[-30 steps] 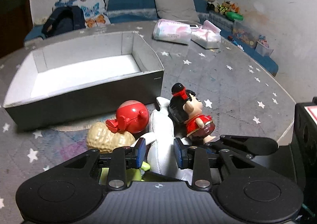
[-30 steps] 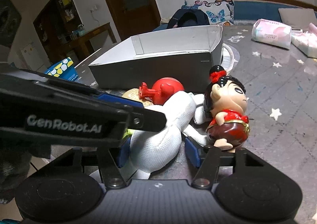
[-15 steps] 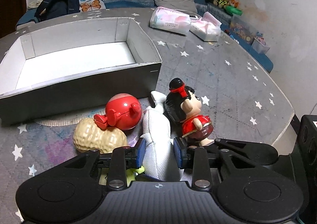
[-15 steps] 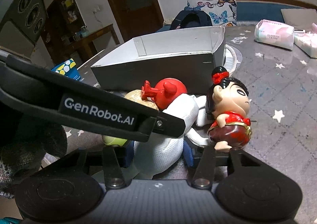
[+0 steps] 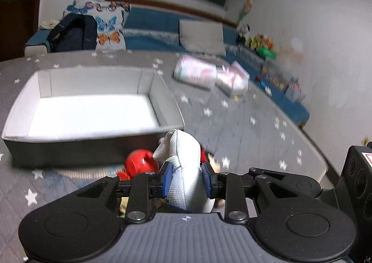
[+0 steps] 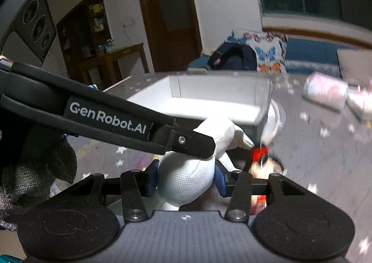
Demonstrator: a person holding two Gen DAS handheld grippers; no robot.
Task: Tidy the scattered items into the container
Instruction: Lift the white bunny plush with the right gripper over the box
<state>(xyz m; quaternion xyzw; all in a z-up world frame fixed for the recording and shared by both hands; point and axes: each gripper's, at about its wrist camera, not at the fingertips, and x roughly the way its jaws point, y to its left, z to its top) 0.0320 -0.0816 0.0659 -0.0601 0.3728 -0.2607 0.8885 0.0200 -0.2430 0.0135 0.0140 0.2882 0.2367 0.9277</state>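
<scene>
A white mesh plush toy (image 5: 183, 158) is held up off the star-patterned table by both grippers. My left gripper (image 5: 186, 180) has its blue pads pressing the toy's sides, and its jaws are closing further. My right gripper (image 6: 186, 179) is shut on the toy's rounder end (image 6: 186, 184). One black finger (image 6: 116, 118) of the left gripper crosses the right wrist view. The grey box with a white inside (image 5: 162, 93) stands just beyond the toy. A red toy (image 5: 139, 163) and a doll in red (image 6: 262, 158) lie below, blurred and partly hidden.
Two pink tissue packs (image 5: 195, 72) lie on the far right of the table. A sofa with a dark backpack (image 5: 72, 35) runs behind it. The table's edge curves along the right. A gloved hand (image 6: 34, 170) is at the left of the right wrist view.
Both grippers have risen together with the white plush toy, lifting it off the table. Their jaws narrowed on it. The red toy, peanut and doll stayed on the table.
</scene>
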